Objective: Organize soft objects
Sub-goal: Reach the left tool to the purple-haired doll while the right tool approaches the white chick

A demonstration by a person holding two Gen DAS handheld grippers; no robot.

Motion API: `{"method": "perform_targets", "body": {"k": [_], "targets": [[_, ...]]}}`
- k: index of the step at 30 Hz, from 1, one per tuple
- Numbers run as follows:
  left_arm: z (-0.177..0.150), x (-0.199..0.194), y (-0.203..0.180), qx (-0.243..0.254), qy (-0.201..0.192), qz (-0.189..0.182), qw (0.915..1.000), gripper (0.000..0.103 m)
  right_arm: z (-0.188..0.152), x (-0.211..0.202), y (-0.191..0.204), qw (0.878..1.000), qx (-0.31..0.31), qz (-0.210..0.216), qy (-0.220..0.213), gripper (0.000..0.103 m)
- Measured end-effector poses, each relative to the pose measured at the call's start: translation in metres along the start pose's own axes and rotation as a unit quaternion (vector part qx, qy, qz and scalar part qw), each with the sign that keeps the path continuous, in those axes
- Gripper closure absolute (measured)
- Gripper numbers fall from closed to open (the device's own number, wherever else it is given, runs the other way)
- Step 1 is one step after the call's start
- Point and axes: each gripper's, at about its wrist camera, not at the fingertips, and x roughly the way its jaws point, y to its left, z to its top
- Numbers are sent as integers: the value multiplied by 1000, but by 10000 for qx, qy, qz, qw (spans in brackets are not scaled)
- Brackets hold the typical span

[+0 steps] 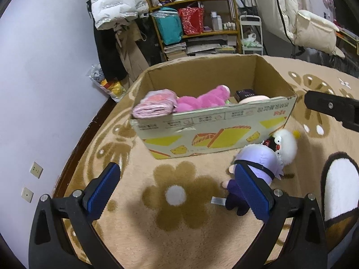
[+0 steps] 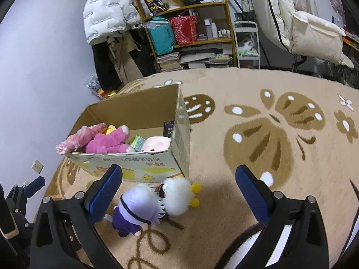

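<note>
Fingers apart on both: left gripper (image 1: 177, 179) and right gripper (image 2: 179, 177) empty above the carpet (image 2: 224, 201). Purple-suited doll (image 2: 136, 210) and white fluffy toy (image 2: 177, 198) lie touching, just beside the cardboard box (image 2: 134, 170) holding a pink plush (image 2: 107, 142). Cluttered shelf (image 2: 190, 31) behind.

We see bare rug (image 2: 224, 201) right of the two dolls (image 2: 157, 201); the box (image 2: 157, 170) blocks just behind them.
</note>
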Motion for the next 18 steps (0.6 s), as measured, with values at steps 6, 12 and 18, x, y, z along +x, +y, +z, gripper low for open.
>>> {"method": "perform_targets", "body": {"k": [6,12,18], "targets": [[-1,9,-14,164,75,-68,9998,2,-1,12,-6,9998,143,-18,131,0],[1,21,-22,233,205,-184,9993,2,-3,22,-13,9988,240,-90,415,0],[1,33,-29,276,331,-289,9987,2,-4,34,-17,9977,378,-60,559,0]]}}
